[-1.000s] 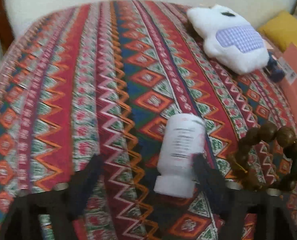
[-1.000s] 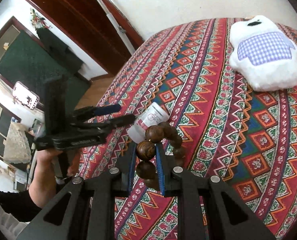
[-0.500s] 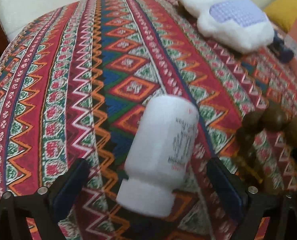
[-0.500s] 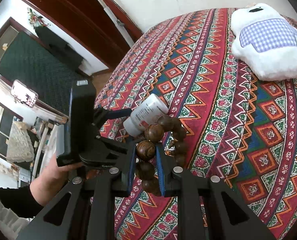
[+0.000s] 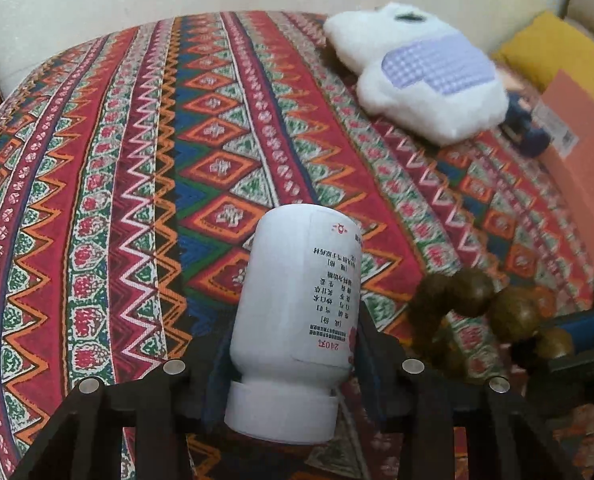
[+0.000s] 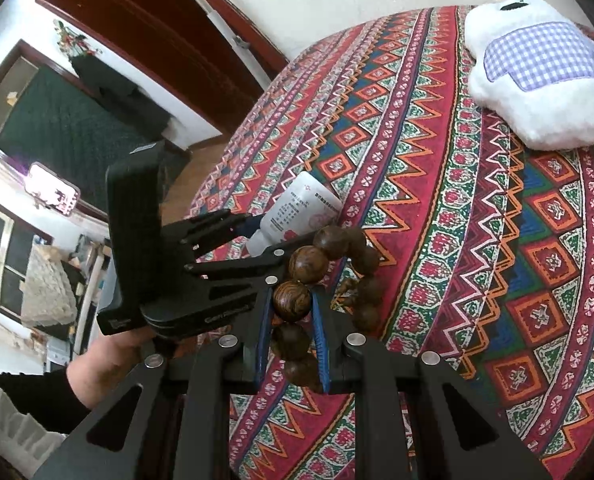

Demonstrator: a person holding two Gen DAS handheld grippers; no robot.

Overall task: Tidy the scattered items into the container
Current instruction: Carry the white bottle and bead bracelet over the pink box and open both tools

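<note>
Left tool [image 5: 293,364] just closed onto bottle [image 5: 297,312] | right tool [image 6: 289,320] pinches beads [image 6: 293,296] | plush [image 5: 429,76] beyond

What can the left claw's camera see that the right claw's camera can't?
Only the left view shows the yellow cushion and the orange box. Only the right view shows the door, the person's hand and the phone. Both show the white bottle in the left claw, whose jaws have just been closing on it, the bead bracelet, the plush toy and the patterned cloth.
</note>
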